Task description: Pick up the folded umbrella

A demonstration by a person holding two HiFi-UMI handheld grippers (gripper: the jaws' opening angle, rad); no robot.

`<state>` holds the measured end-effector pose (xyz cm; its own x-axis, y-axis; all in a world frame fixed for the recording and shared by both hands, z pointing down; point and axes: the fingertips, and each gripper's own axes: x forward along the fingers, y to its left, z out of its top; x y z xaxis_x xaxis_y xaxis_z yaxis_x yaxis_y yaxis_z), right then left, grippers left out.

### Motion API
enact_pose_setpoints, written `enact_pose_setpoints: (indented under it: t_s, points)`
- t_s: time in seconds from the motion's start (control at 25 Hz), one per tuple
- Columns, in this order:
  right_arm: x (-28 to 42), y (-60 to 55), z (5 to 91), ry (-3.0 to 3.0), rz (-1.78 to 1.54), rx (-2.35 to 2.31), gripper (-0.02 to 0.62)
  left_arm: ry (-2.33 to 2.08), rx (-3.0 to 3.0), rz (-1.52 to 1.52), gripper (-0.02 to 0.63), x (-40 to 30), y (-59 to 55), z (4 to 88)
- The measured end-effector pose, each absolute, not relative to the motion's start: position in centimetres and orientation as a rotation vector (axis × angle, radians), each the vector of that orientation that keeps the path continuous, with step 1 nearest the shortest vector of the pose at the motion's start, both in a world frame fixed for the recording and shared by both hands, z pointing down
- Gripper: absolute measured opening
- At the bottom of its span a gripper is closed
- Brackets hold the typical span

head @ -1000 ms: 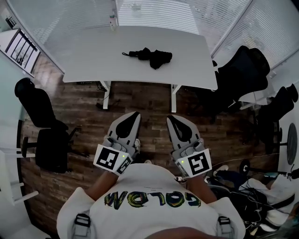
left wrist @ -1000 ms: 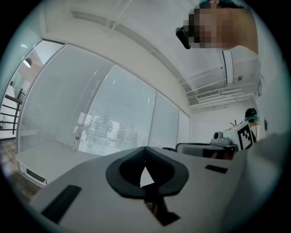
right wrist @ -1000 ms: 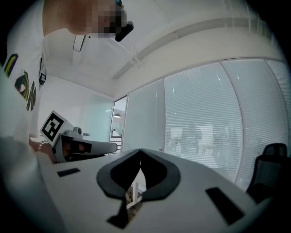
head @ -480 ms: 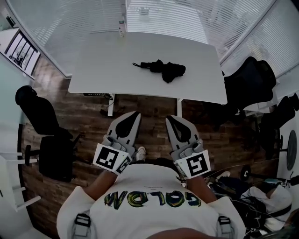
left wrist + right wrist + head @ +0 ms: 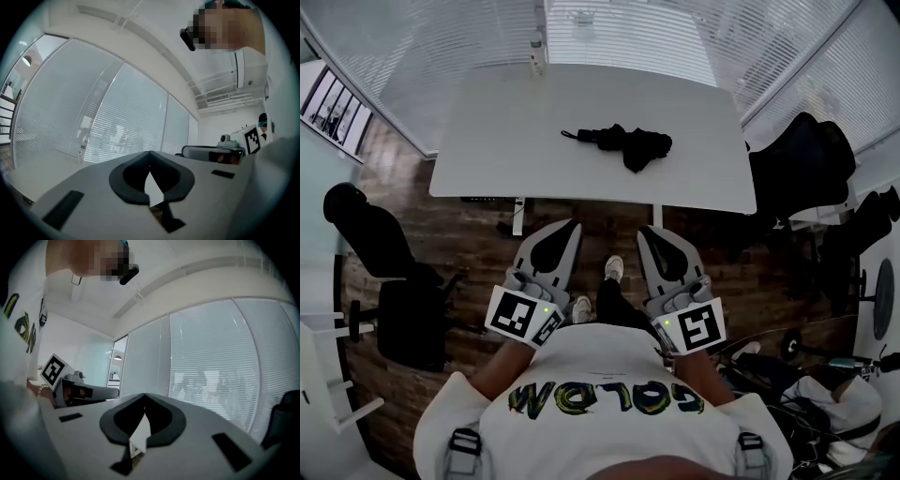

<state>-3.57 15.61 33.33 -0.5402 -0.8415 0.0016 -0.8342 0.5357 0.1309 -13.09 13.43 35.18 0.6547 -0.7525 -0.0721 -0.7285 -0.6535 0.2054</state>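
The folded black umbrella [image 5: 621,144] lies on the white table [image 5: 487,141], its handle end pointing left and its loose fabric bunched at the right. Both grippers are held level in front of my body, short of the table's near edge and over the wooden floor. My left gripper [image 5: 567,228] is shut and holds nothing. To its right, my right gripper [image 5: 648,232] is shut and empty too. In the left gripper view the jaw tips [image 5: 150,153] meet, and the same goes for the right gripper view [image 5: 144,394]. Neither gripper view shows the umbrella.
A small bottle [image 5: 536,49] stands at the table's far edge by the window blinds. A black office chair [image 5: 386,272] stands at the left and another [image 5: 802,159] at the table's right end. My shoes [image 5: 613,269] show on the floor between the grippers.
I have stepped toward the table: it and the umbrella are larger and nearer in the head view. Both grippers stay shut and side by side. A foot now shows between them.
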Motion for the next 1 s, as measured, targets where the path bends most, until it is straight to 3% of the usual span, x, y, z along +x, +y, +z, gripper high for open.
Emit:
enact_pose_setpoints:
  t_s: [0.36,1.0]
  points:
    - [0.3,10.0,33.5,-2.715,-0.192,1.481,0.011,-1.239,2.722,-0.212,0.011,-9.4,7.9,35.3]
    - [13.0,-6.4,32.7,-2.751,-0.148,1.448,0.011,-1.271,2.716,-0.166,0.011,3.4,-8.1,33.8]
